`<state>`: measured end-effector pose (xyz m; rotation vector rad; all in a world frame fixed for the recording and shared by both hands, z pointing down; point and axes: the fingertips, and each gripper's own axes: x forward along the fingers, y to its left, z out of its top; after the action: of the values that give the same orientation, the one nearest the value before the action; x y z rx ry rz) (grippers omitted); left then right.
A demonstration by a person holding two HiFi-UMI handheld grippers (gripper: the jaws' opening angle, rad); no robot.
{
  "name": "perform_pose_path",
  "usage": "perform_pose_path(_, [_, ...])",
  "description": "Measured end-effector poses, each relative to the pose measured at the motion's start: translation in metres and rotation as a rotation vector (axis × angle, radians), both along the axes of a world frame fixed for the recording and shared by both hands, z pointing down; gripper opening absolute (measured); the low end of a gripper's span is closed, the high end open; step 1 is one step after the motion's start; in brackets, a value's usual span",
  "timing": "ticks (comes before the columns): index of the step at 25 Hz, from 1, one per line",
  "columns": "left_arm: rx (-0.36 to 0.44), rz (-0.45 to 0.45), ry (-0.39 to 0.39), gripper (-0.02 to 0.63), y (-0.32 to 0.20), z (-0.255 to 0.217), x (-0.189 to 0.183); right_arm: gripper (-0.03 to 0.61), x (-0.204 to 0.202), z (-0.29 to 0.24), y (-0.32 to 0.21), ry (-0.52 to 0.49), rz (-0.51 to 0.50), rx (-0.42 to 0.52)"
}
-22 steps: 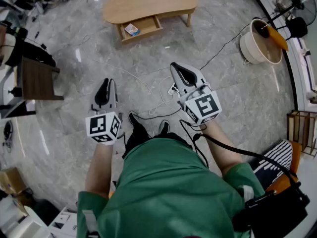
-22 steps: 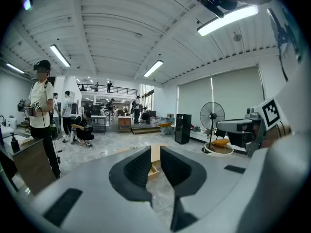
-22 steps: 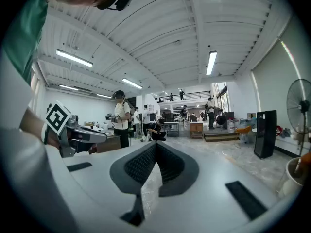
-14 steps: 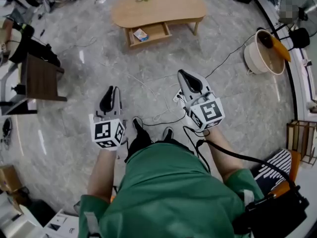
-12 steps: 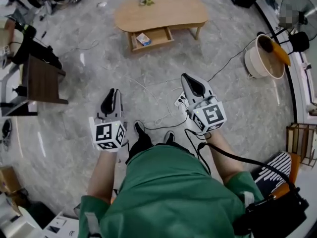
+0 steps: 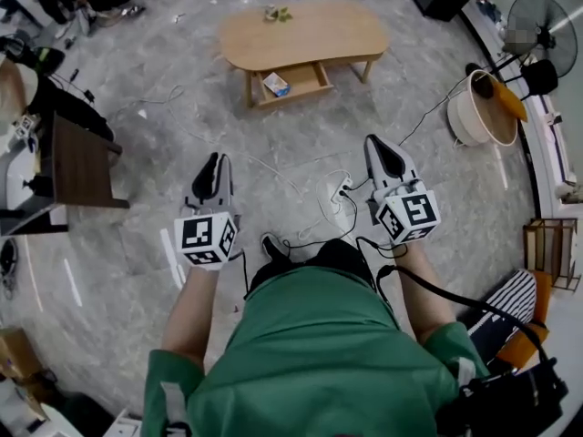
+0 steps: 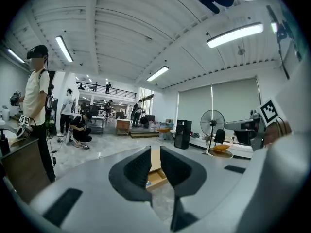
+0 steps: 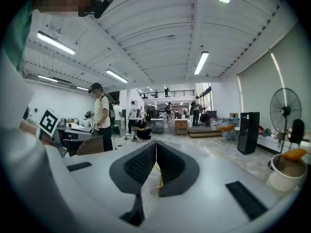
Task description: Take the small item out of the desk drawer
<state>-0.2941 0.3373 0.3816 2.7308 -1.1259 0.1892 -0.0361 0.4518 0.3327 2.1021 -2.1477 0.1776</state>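
Note:
A low wooden desk stands far ahead on the marble floor, its drawer pulled open. A small white-and-blue item lies in the drawer's left part. Both grippers are held level over the floor, well short of the desk and touching nothing. In the head view my left gripper is at the left and my right gripper at the right. In the left gripper view the left gripper shows a narrow empty gap, with the desk seen through it. The right gripper has its pads together, holding nothing.
Cables and a power strip lie on the floor between me and the desk. A dark side table stands at the left, a round basket and a fan at the right. People stand further off in the hall.
The desk has slid down and right in the head view as the person steps. Both grippers have shifted right, the right one farther. Neither gripper's jaws have changed.

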Motion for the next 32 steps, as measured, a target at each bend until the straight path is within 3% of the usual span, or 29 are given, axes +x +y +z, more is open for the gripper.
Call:
perform_pose_path(7, [-0.031, 0.019, 0.011, 0.071, -0.023, 0.014, -0.015, 0.023, -0.015, 0.011, -0.023, 0.003, 0.022, -0.043])
perform_pose_path(15, [-0.031, -0.009, -0.014, 0.071, -0.055, 0.019, -0.008, 0.023, -0.010, 0.032, -0.071, -0.033, -0.027, -0.054])
perform_pose_path(24, [-0.027, -0.050, -0.090, 0.071, -0.113, 0.022, 0.059, 0.023, 0.068, 0.058, -0.150, -0.138, -0.061, -0.039])
perform_pose_path(32, [-0.041, -0.110, -0.111, 0.071, -0.159, 0.023, 0.127, 0.023, 0.134, 0.081, -0.209, -0.161, -0.128, -0.077])
